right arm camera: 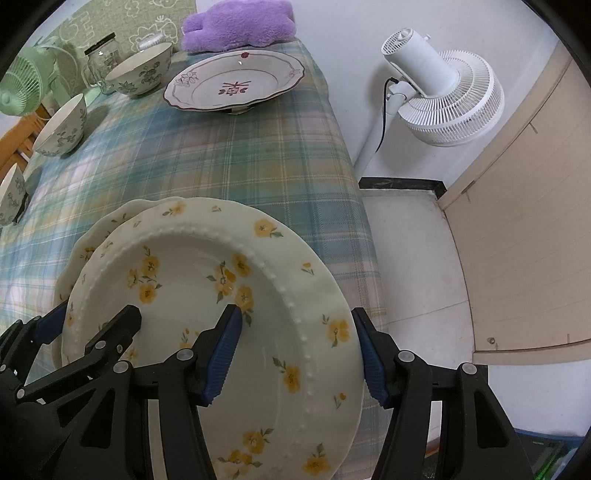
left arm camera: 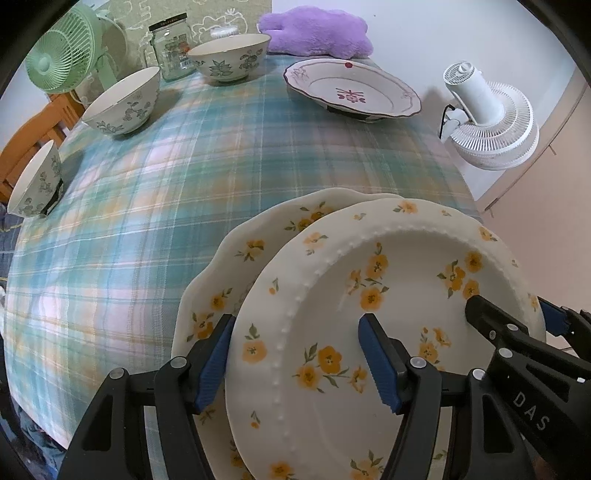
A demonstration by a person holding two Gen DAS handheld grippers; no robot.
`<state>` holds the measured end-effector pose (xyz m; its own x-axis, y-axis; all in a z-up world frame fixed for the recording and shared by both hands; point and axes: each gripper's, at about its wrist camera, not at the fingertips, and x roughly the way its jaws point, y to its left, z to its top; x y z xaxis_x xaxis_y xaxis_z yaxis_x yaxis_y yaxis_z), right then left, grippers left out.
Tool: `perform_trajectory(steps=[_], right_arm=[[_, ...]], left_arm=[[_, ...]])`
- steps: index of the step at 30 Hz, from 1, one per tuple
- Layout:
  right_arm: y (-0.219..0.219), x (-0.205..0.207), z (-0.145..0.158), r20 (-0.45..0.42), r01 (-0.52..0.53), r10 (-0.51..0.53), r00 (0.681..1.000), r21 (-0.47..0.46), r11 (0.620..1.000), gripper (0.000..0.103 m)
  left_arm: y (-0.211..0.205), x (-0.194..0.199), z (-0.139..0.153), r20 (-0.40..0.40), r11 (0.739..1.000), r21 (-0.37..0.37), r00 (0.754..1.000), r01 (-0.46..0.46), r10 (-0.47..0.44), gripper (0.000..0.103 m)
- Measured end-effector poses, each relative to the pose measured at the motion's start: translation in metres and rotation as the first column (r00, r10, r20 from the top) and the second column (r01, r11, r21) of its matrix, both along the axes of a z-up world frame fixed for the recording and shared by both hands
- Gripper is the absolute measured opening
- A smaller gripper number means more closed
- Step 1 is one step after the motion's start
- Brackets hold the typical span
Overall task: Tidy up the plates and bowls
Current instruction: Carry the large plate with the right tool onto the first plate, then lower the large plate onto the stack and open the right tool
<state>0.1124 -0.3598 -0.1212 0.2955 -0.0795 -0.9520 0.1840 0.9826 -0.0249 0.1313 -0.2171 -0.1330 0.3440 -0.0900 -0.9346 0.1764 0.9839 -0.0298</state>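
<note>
A yellow-flowered beaded plate (left arm camera: pixel 369 295) (right arm camera: pixel 207 295) lies tilted on a scalloped yellow-flowered plate (left arm camera: pixel 229 266) (right arm camera: pixel 92 236) at the table's near right. My left gripper (left arm camera: pixel 295 362) is open and straddles the beaded plate's left rim, one finger outside, one over its well. My right gripper (right arm camera: pixel 299 354) is open and straddles its right rim the same way; it shows in the left wrist view (left arm camera: pixel 509 314). A red-patterned plate (left arm camera: pixel 351 88) (right arm camera: pixel 236 81) sits far back. Three floral bowls (left arm camera: pixel 122 101) (left arm camera: pixel 231 55) (left arm camera: pixel 37 181) stand along the left.
A glass jar (left arm camera: pixel 171 46), a green fan (left arm camera: pixel 62 51) and a purple plush (left arm camera: pixel 317 31) stand at the table's far end. A white floor fan (right arm camera: pixel 443 96) stands off the right edge. Plaid cloth (left arm camera: pixel 166 184) covers the table.
</note>
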Motion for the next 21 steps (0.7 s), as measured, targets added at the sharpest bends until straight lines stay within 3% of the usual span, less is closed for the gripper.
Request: perform_trajectory(steps=[4,15,18,19,21], right_arm=[[0.004,-0.003,0.002,0.011,-0.025,0.025,1.000,-0.023,0.999,0.062],[-0.005,-0.018,0.008,0.022,0.001,-0.001,1.000,0.015,1.000,0.062],[-0.008,-0.020,0.013,0.038,0.002,-0.003,0.999,0.024,1.000,0.057],[-0.009,-0.020,0.015,0.045,0.002,-0.004,0.999,0.028,1.000,0.048],[-0.009,-0.020,0.016,0.050,0.006,-0.008,0.999,0.022,1.000,0.042]], left_arm=[[-0.009,-0.003,0.000,0.030,0.997,0.074,0.999,0.012,-0.015,0.067],[-0.009,-0.012,0.004,0.054,0.994,0.100,0.998,0.036,-0.042,0.079],[-0.006,-0.014,0.012,0.075,0.995,0.096,0.996,0.033,-0.040,0.083],[-0.005,-0.014,0.013,0.075,0.995,0.096,0.996,0.033,-0.041,0.083],[-0.004,-0.014,0.014,0.068,0.995,0.093,0.997,0.039,-0.045,0.083]])
